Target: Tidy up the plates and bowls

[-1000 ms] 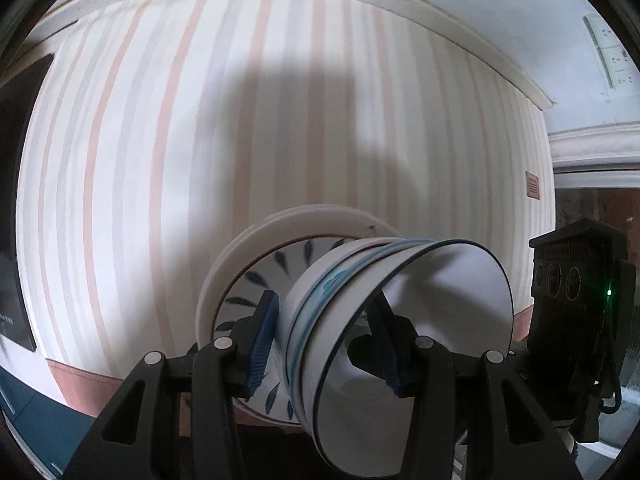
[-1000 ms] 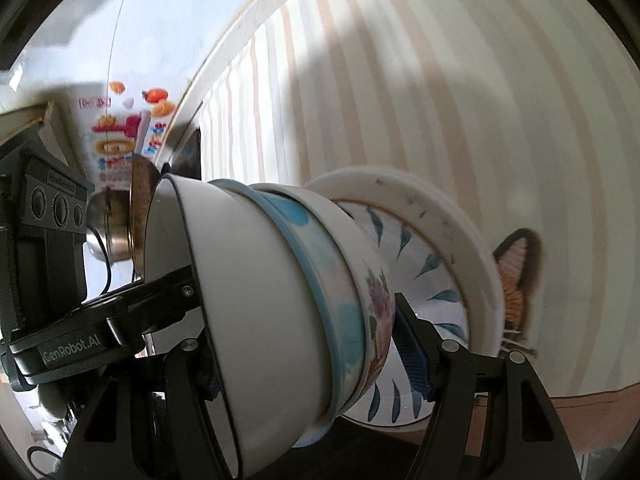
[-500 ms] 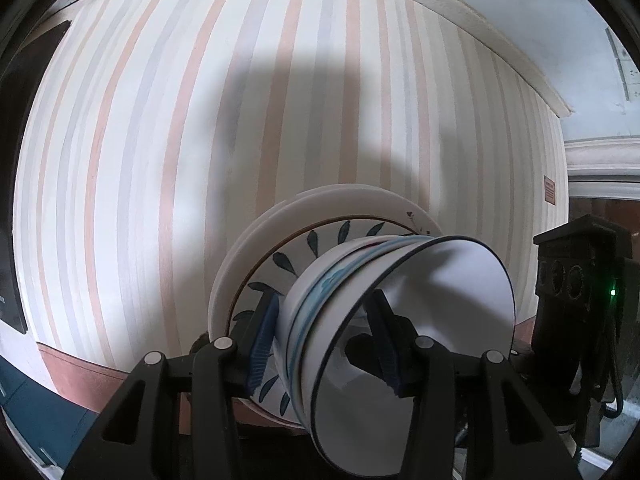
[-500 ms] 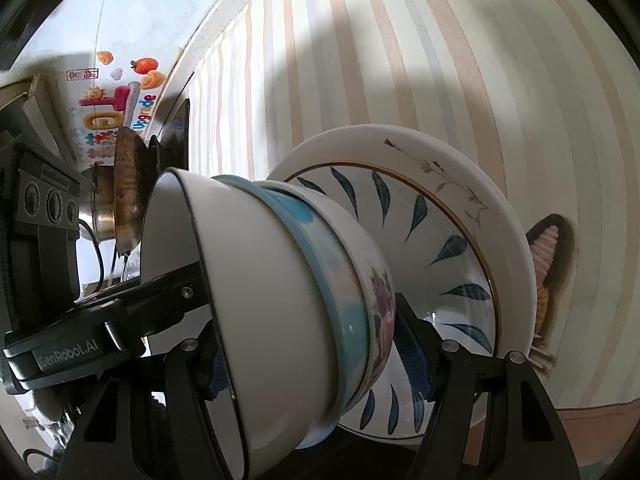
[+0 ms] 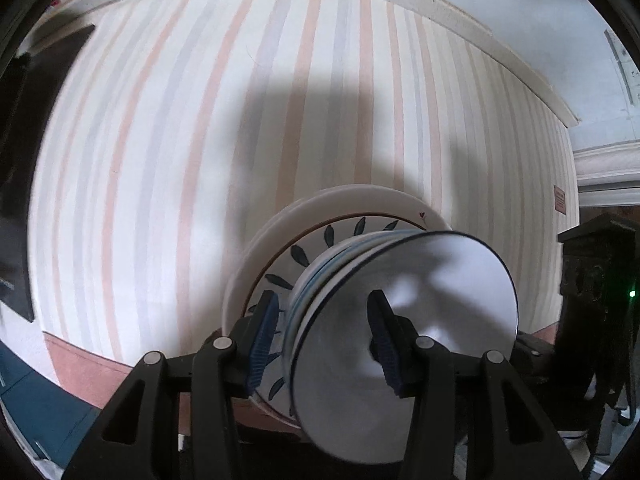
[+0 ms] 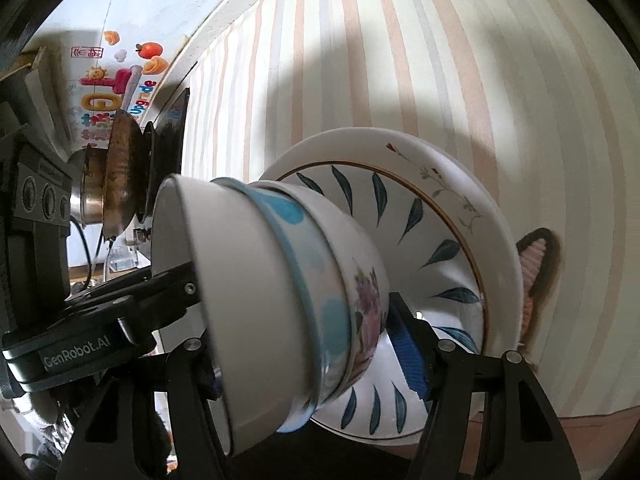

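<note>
A stack of nested bowls (image 5: 404, 320) sits on its side in both wrist views, resting inside a leaf-patterned plate (image 5: 316, 248) that lies on a larger white plate (image 5: 348, 200) with a thin flower sprig on its rim. The whole pile is tipped toward the striped tablecloth (image 5: 180, 140), which fills the background behind the plates.

The left gripper (image 5: 324, 332) is clamped across the stack: one blue-padded finger presses the leaf-patterned plate on the side away from the bowls, the other reaches inside the white bowl with the dark rim (image 5: 440, 300), so the bowls are squeezed between the jaws.

The right gripper (image 6: 316, 364) grips the same stack from the opposite side. One blue pad lies against the leaf-patterned plate (image 6: 432, 248) just beyond the flowered bowl (image 6: 368, 304); the other finger is mostly hidden behind the white bowl (image 6: 224, 272) at the near end of the stack. Between those two bowls sits a blue-rimmed bowl (image 6: 296, 240). The left gripper's body (image 6: 80, 340), marked GenRobot.AI, shows beside the white bowl.

Beyond the bowls, near the tablecloth's far edge, stand a metal pot (image 6: 108, 184) and a colourful printed poster (image 6: 112, 80). A butterfly motif (image 6: 536, 256) peeks out from behind the white plate (image 6: 460, 184).
</note>
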`<state>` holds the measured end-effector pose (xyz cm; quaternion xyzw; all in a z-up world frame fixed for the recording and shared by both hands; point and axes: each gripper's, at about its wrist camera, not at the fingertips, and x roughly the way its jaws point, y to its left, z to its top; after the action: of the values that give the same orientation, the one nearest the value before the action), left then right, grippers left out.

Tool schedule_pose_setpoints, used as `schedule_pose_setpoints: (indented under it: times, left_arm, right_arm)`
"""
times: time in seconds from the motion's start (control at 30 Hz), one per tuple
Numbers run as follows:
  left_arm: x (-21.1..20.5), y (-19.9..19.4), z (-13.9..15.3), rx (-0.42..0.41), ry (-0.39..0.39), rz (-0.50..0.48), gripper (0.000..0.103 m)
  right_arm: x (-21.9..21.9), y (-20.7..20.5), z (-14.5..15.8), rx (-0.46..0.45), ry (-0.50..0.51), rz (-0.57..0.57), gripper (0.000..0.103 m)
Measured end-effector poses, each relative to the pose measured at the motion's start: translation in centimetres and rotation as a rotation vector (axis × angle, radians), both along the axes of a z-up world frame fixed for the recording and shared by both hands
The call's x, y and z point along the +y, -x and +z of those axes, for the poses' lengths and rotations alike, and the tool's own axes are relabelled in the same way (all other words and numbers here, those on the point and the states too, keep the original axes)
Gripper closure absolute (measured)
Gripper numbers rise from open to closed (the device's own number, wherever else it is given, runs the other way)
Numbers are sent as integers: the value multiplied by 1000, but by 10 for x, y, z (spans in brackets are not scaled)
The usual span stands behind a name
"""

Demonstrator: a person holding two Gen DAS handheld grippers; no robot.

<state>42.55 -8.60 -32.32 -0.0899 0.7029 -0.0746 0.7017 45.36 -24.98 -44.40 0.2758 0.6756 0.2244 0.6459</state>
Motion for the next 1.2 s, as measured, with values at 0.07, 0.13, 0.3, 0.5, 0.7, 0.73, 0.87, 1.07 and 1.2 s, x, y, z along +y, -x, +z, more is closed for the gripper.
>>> schedule_pose_setpoints:
  times: [0.07,0.13,0.3,0.5,0.7,0.73,0.87,1.07,1.2]
  left_arm:
    - [3,5,8,-32,-21,13,60]
    - [3,11,16,-62,-48,19,60]
    - [6,29,42,-150,-98,13,59]
    - [6,57,78,-293,-142,-9,33]
    - [13,91,111,-413,-146,-24,11]
    - [16,97,115,-426,-147,-23,11]
    - [25,123,133,-468,-141,-18,11]
    - [33,183,173,-570,-128,-28,11]
    - [41,230,200,-647,-132,-28,11]
  right_arm:
    - [-4,2,7,-29,22,9,35]
    - [-7,4,16,-64,46,18,35]
    - [-17,13,45,-140,168,5,35]
    - [-26,40,95,-259,283,-19,20]
    - [-21,81,148,-392,466,-58,12]
    - [-20,88,156,-411,485,-72,11]
    - [-20,121,186,-460,534,-145,11]
    - [-16,179,229,-528,531,-211,10]
    - [-3,235,266,-610,557,-238,10]
